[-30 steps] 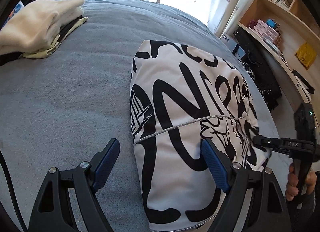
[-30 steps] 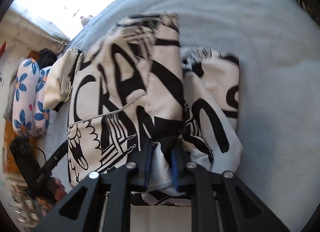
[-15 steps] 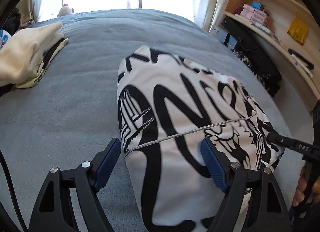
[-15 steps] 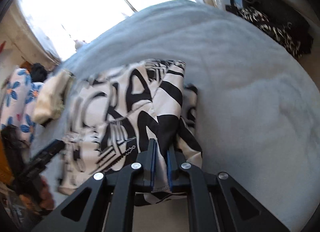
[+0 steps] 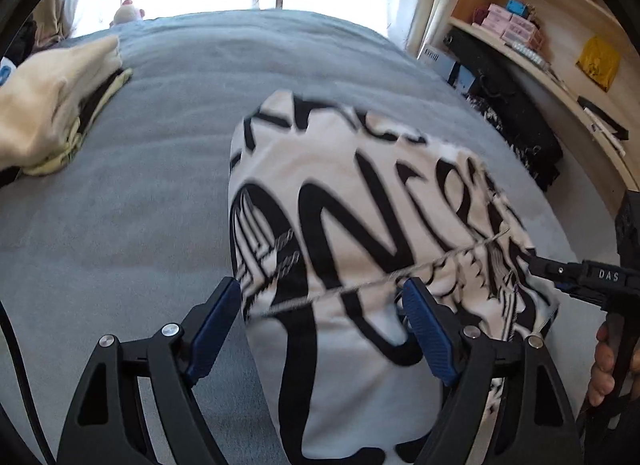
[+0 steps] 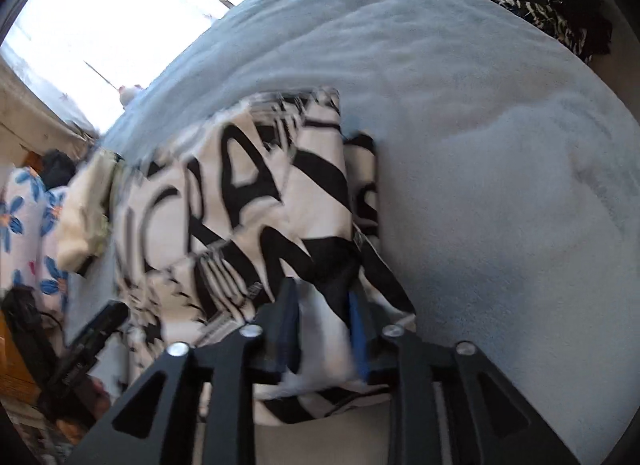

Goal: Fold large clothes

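A: Where does the black-and-white printed garment (image 5: 360,233) lie?

B: Folded on the grey bed (image 5: 160,193), near its front edge. The right claw (image 6: 324,321) has just been opening; cloth sits between its jaws, but the pads look slack on it.

A: And the left claw (image 5: 324,325)?

B: Spread wide over the fold, gripping nothing.

A: Best move?

B: I'd draw the right one straight back so it doesn't drag the layers, then press the fold flat.

"DAS" on right claw (image 5: 560,279) body; large black lettering on garment (image 5: 360,225), blurred, unreadable.
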`<act>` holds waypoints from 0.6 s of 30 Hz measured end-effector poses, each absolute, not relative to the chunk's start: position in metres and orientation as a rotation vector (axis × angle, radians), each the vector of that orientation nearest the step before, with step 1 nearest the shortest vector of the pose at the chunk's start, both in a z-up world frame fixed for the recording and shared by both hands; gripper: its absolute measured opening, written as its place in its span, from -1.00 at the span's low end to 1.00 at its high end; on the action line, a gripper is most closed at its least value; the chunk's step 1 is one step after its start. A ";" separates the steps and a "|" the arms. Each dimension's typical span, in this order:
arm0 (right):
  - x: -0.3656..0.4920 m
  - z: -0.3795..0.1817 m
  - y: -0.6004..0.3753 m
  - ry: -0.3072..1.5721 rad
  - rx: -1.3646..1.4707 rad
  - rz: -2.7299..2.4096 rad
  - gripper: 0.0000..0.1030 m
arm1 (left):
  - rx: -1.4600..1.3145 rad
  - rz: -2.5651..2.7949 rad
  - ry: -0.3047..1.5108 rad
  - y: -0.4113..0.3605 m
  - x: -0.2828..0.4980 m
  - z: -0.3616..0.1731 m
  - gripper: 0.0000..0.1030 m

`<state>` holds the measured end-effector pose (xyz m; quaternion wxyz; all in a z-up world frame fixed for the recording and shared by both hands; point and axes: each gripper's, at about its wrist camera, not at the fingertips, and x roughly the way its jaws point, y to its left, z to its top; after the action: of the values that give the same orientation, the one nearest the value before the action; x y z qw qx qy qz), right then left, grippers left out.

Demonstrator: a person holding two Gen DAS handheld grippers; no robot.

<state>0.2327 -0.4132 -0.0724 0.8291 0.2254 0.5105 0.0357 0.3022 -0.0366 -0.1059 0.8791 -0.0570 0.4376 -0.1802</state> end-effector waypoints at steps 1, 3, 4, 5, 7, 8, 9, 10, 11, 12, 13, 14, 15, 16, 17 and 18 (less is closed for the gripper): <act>0.237 -0.067 -0.414 1.068 0.481 0.081 -0.08 | -0.124 -0.377 0.898 -0.035 0.305 -0.100 0.58; 0.256 -0.057 -0.415 1.027 0.461 0.073 0.03 | -0.132 -0.370 0.877 -0.034 0.317 -0.088 0.58; 0.269 -0.055 -0.417 1.013 0.461 0.071 0.04 | -0.133 -0.358 0.874 -0.034 0.324 -0.084 0.58; 0.282 -0.056 -0.420 1.013 0.475 0.076 0.04 | -0.137 -0.347 0.875 -0.034 0.334 -0.082 0.58; 0.303 -0.061 -0.427 1.032 0.513 0.082 0.04 | -0.141 -0.337 0.885 -0.037 0.349 -0.081 0.58; 0.316 -0.067 -0.431 1.043 0.540 0.078 0.04 | -0.145 -0.327 0.898 -0.037 0.360 -0.083 0.58; 0.327 -0.073 -0.436 1.058 0.567 0.070 0.04 | -0.150 -0.323 0.913 -0.038 0.369 -0.086 0.58; 0.339 -0.081 -0.440 1.080 0.593 0.067 0.04 | -0.156 -0.321 0.929 -0.039 0.377 -0.089 0.58; 0.345 -0.087 -0.440 1.096 0.605 0.070 0.04 | -0.157 -0.319 0.942 -0.040 0.385 -0.093 0.55; 0.350 -0.095 -0.443 1.120 0.618 0.076 0.04 | -0.154 -0.312 0.954 -0.042 0.391 -0.096 0.51; 0.356 -0.104 -0.444 1.137 0.649 0.088 0.04 | -0.149 -0.310 0.965 -0.044 0.398 -0.099 0.49; 0.359 -0.108 -0.443 1.146 0.671 0.114 0.03 | -0.144 -0.313 0.976 -0.046 0.402 -0.102 0.41; 0.361 -0.113 -0.440 1.156 0.682 0.169 -0.06 | -0.140 -0.315 0.984 -0.049 0.404 -0.105 0.31; 0.361 -0.113 -0.435 1.155 0.638 0.179 -0.54 | -0.138 -0.324 0.988 -0.051 0.406 -0.107 0.26; 0.362 -0.112 -0.432 1.160 0.587 0.164 -0.79 | -0.137 -0.327 0.985 -0.054 0.408 -0.108 0.22; 0.360 -0.109 -0.429 1.152 0.544 0.147 -0.79 | -0.132 -0.326 0.980 -0.055 0.408 -0.108 0.22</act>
<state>0.3596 -0.4295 -0.1092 0.8013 0.2538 0.5374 0.0687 0.4083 -0.0553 -0.1081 0.8676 -0.0629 0.4681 -0.1555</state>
